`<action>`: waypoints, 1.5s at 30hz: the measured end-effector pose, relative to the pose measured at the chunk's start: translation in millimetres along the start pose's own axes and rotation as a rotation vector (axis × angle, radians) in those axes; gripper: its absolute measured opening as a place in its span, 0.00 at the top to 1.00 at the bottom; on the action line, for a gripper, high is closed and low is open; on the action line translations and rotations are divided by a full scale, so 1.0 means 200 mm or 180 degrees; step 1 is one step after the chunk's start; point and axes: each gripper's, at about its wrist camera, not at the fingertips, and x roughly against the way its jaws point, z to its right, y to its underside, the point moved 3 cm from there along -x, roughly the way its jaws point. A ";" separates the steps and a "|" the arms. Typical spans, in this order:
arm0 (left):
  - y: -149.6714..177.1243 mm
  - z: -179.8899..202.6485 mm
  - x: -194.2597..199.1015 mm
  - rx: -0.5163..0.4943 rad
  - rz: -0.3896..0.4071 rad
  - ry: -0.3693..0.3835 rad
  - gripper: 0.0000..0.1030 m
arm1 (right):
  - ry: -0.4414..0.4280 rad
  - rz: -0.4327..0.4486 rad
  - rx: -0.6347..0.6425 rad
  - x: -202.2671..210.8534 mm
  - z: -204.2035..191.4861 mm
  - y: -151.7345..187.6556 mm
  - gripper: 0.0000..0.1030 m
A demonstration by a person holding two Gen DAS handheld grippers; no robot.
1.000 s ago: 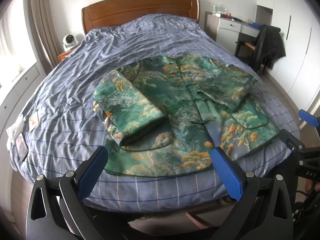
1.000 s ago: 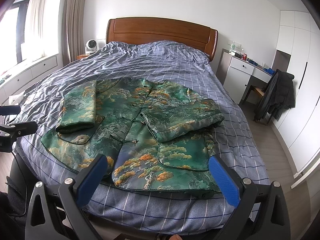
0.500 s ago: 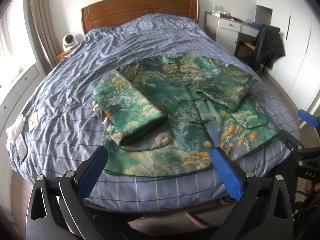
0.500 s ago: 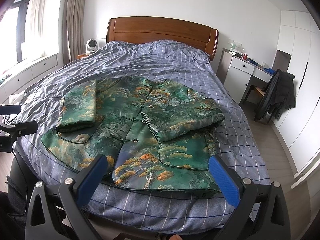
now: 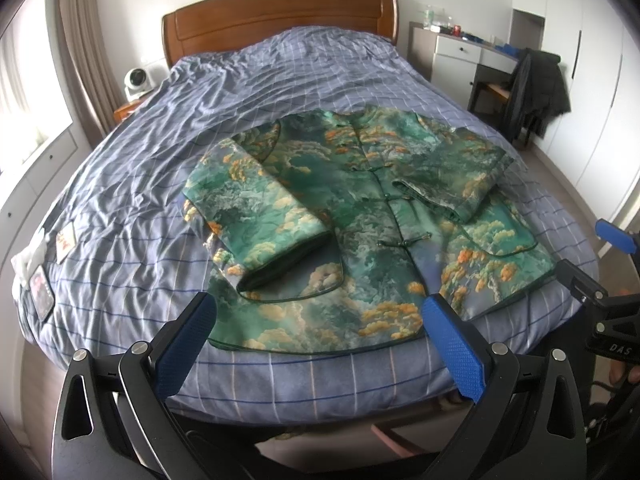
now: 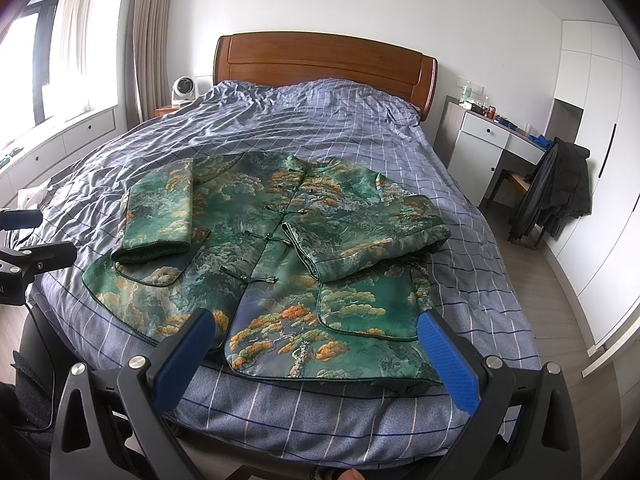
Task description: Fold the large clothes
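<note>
Left wrist view: green brocade jacket (image 5: 360, 216) lies flat mid-frame on the checked bedspread (image 5: 120, 200), both sleeves folded inward. Left gripper (image 5: 318, 336) spread wide, empty, at lower frame. Right gripper (image 6: 316, 352) likewise released, holding nothing.

Daylight enters from the window (image 6: 28, 68) at left, blown out to white in both views. Room evenly lit, soft; faint shadows under the jacket (image 5: 360, 232) folds. Strong fisheye bending at edges, black vignette in corners. Focus sharp centrally; slight softness toward the rim.
</note>
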 end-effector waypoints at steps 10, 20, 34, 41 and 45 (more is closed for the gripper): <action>0.00 0.00 0.00 0.0001 0.0001 -0.0002 0.00 | 0.0001 -0.0002 0.0000 0.00 0.00 -0.01 0.00; 0.00 0.00 0.00 0.0000 0.0004 -0.0003 0.00 | 0.0001 -0.0005 0.0002 -0.01 0.01 -0.01 0.00; 0.01 0.01 0.01 -0.0004 0.0003 0.0000 0.00 | 0.0006 0.0006 0.0014 -0.01 -0.01 0.02 0.00; 0.01 -0.04 -0.04 0.0104 -0.0036 -0.0058 0.00 | 0.0022 0.0012 0.0007 -0.01 0.00 0.01 0.00; 0.03 -0.10 -0.10 0.0271 -0.0178 0.0034 0.00 | 0.0050 -0.0007 -0.0068 -0.02 0.03 0.03 0.00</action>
